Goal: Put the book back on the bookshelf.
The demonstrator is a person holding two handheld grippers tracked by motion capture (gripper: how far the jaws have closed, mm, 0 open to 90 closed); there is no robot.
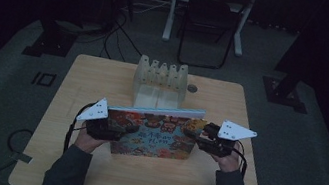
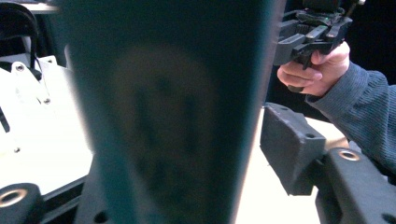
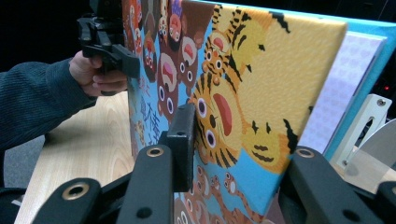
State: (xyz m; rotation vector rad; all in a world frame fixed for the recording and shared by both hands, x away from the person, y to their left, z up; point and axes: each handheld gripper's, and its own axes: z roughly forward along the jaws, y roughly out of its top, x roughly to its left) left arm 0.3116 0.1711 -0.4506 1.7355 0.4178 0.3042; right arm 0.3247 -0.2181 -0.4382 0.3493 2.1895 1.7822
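- One left gripper [image 1: 118,128] clamps the left edge of the picture book [image 1: 152,136].
- One picture book, held upright near the middle of the wooden table [image 1: 88,80].
- One slotted rack [image 1: 160,84] stands just behind it.
- One right gripper [image 1: 193,134] clamps the book's right edge.

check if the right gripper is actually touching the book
Touching. In the right gripper view, the right gripper has its jaws either side of the book, and the near pad presses flat on the tiger cover with no gap.

The book [image 2: 168,121] is blurred in the left gripper view — its picture cannot be made out, and its top is cut off.
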